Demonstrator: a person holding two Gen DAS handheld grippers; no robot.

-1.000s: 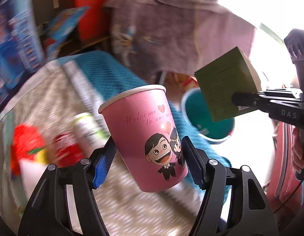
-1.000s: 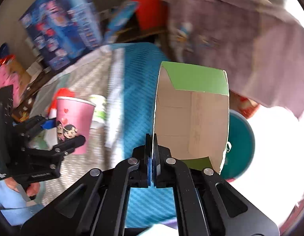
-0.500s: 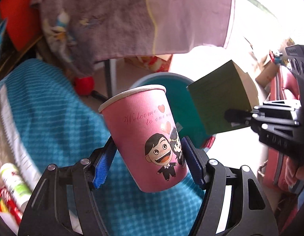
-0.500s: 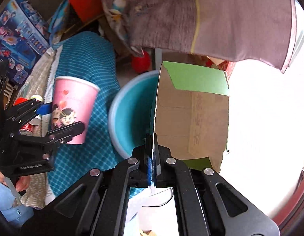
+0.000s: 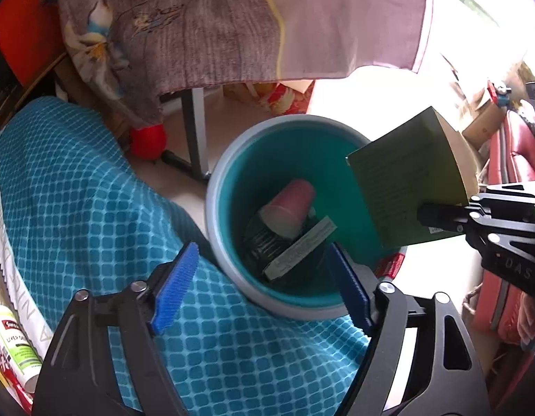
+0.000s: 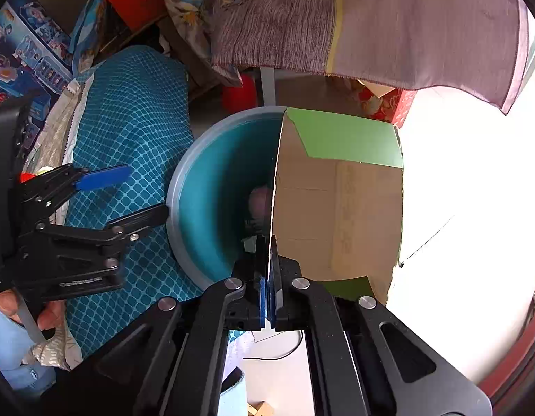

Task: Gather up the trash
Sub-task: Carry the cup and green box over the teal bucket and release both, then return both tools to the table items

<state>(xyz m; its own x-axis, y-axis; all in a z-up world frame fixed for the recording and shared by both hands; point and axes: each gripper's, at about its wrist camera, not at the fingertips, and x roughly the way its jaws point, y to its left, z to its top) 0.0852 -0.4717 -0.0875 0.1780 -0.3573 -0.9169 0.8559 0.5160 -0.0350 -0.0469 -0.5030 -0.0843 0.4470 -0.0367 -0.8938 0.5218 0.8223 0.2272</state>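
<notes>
left tool [image 5: 264, 286] wide open and empty, jaws just opened, pink cup [image 5: 287, 206] lying down in the teal bin [image 5: 219, 187] below, right tool [image 6: 268, 277] squeezed tight on a green box [image 6: 340, 204] — over the bin

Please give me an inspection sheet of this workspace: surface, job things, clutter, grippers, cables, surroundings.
Surface: teal checked cloth beside the bin.
Job things: pink cup lies in the teal bin on dark trash and a paper strip; green carton hangs over the bin.
Clutter: tube at the cloth's edge.
Grippers: left gripper open, empty, jaws just opened; right gripper shut on the carton's wall.
Cables: thin black cable on the floor.
Surroundings: hanging cloth, toy box, red seat.
</notes>
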